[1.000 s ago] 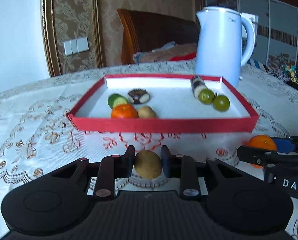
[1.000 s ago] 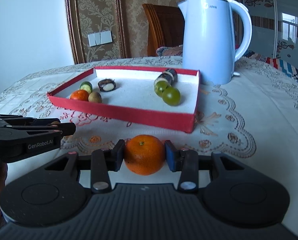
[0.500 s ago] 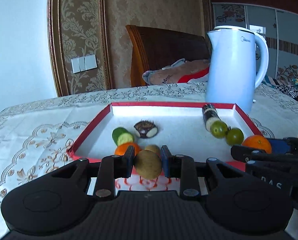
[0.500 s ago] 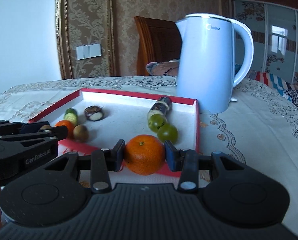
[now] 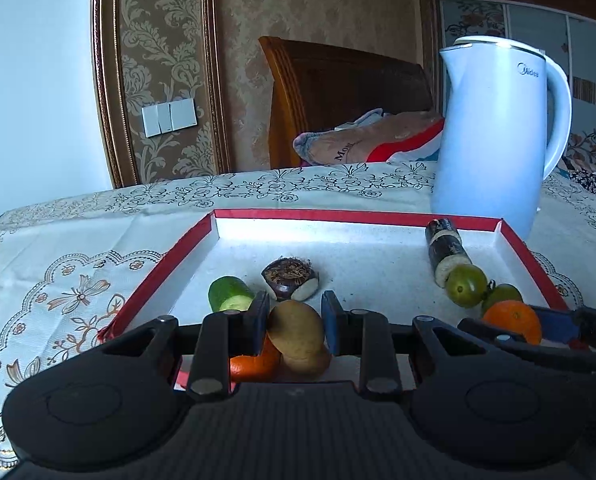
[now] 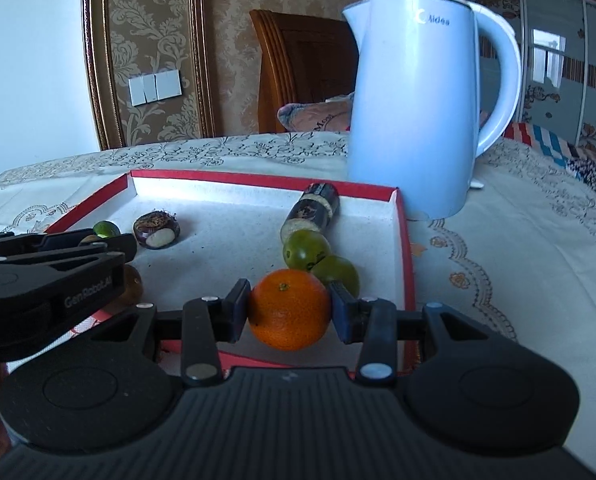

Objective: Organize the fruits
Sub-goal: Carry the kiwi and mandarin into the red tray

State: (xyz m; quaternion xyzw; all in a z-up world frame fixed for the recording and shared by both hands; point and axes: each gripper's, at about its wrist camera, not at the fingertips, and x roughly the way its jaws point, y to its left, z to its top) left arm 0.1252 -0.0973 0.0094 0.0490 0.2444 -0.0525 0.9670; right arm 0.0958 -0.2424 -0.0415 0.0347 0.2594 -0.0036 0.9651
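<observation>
The left claw (image 5: 296, 318) is clenched on a brown kiwi (image 5: 298, 334), its pads pressing the fruit's two flanks so the fruit's long axis hangs roughly upright between them. It hovers over the near left corner of the red-rimmed tray (image 5: 166, 264), directly above a second kiwi and an orange (image 5: 254, 364) already lying there; a cucumber piece (image 5: 230, 298) and a halved dark-shelled fruit (image 5: 292, 278) sit just beyond. So the landing spot for the kiwi looks to be straight below, and the free tray floor lies ahead and to the right of the claw.

The right claw (image 6: 288, 306) grasps a mandarin (image 6: 289, 309) across its width, over the near right part of the tray, just in front of two green fruits (image 6: 305, 250) that touch each other and a dark sugarcane stick (image 6: 313, 208) whose long axis runs away toward the far rim. The right hand is the nearer one to that group; the left claw is the nearer one to the kiwi-and-orange cluster.

The tray has a white floor and rests on a worktop covered with a cream lace-patterned cloth (image 5: 70, 240). A pale blue electric kettle (image 6: 421, 112) stands just behind the tray's far right corner. Beyond are a wooden chair (image 5: 337, 92) with folded fabric, damask wallpaper and a wall switch (image 5: 170, 118).
</observation>
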